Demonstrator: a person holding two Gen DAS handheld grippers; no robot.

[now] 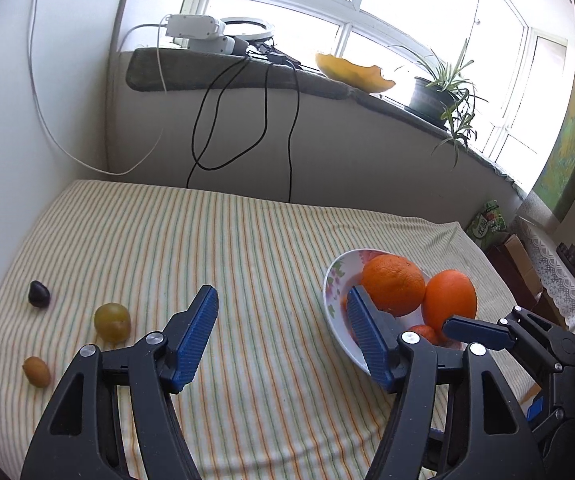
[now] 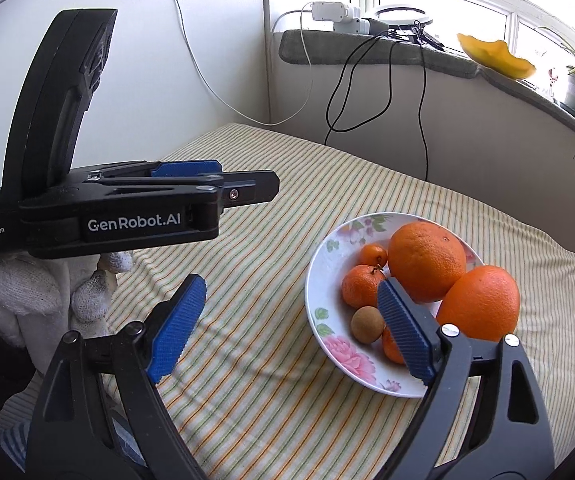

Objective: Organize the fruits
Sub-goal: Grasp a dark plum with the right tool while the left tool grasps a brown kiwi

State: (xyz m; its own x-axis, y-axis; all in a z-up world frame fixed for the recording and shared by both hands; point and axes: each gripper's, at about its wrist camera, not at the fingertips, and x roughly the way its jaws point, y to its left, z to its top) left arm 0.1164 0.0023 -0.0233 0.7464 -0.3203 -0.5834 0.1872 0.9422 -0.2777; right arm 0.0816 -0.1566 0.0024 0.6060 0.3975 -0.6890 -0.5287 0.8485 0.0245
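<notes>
A floral bowl (image 2: 327, 276) on the striped cloth holds two big oranges (image 2: 427, 260), small tangerines (image 2: 361, 284) and a small brown fruit (image 2: 366, 324); the bowl also shows in the left wrist view (image 1: 333, 280). On the cloth at the left lie a dark fruit (image 1: 38, 293), a yellow-green fruit (image 1: 112, 321) and a small orange-brown fruit (image 1: 36, 371). My left gripper (image 1: 281, 300) is open and empty above the cloth, left of the bowl. My right gripper (image 2: 291, 292) is open and empty, its right finger over the bowl's near side.
The striped cloth (image 1: 207, 248) covers a table set against a wall. Black cables (image 1: 247, 120) hang from the windowsill. A potted plant (image 1: 439, 88) and a yellow rind (image 1: 351, 72) sit on the sill. Boxes and a green bag (image 1: 487, 224) stand off the right edge.
</notes>
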